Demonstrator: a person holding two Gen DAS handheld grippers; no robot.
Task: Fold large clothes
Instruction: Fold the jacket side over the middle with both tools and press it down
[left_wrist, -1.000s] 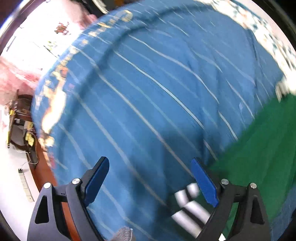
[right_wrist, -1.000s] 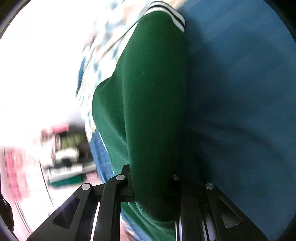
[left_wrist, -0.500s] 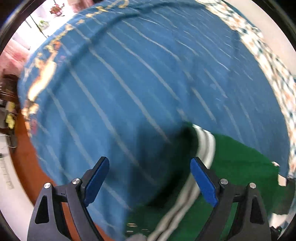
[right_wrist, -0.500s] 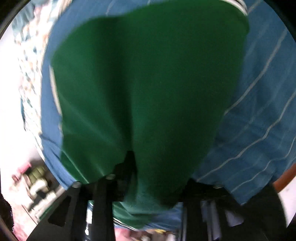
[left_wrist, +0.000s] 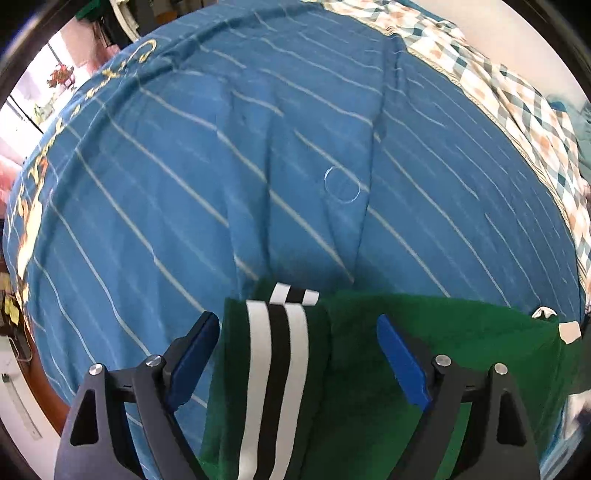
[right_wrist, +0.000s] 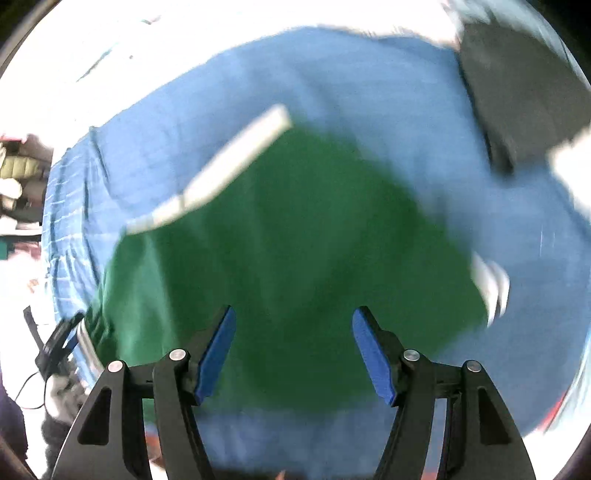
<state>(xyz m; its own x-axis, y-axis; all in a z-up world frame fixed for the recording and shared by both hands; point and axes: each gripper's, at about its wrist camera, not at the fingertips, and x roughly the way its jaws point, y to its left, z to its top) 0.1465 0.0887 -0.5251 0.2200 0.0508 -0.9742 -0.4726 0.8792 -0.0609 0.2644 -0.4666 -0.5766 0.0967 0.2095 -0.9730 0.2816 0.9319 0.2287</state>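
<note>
Folding: a green garment (left_wrist: 424, 354) is seen spread on a blue striped sheet (left_wrist: 258, 155), filling the lower middle and lower right of the left wrist frame.
Garment: a cuff (left_wrist: 277, 354) banded in white and black is laid over the green cloth at lower centre; in the right wrist frame the same garment (right_wrist: 295, 251) is blurred across the middle, with a pale band (right_wrist: 221, 166) along its upper left edge.
Left gripper (left_wrist: 297, 350): pointed down over the cuff, its blue pads held apart and closing; the cuff is framed between them, but no pad is seen pressing on it.
Right gripper (right_wrist: 291, 347): held above the green cloth at lower centre, its pads apart and opening; nothing is gripped between them.
Surroundings: a checked cloth (left_wrist: 517, 99) is visible at the upper right of the left wrist frame; a dark grey shape (right_wrist: 517, 92) at the upper right of the right wrist frame cannot be identified through the blur.
Progress: one sleeve is judged to have been turned in over the body, so a first fold appears made.
Remaining: the far side, the lengthwise fold and any smoothing are judged not yet done; how tidy the edges lie cannot be told.
</note>
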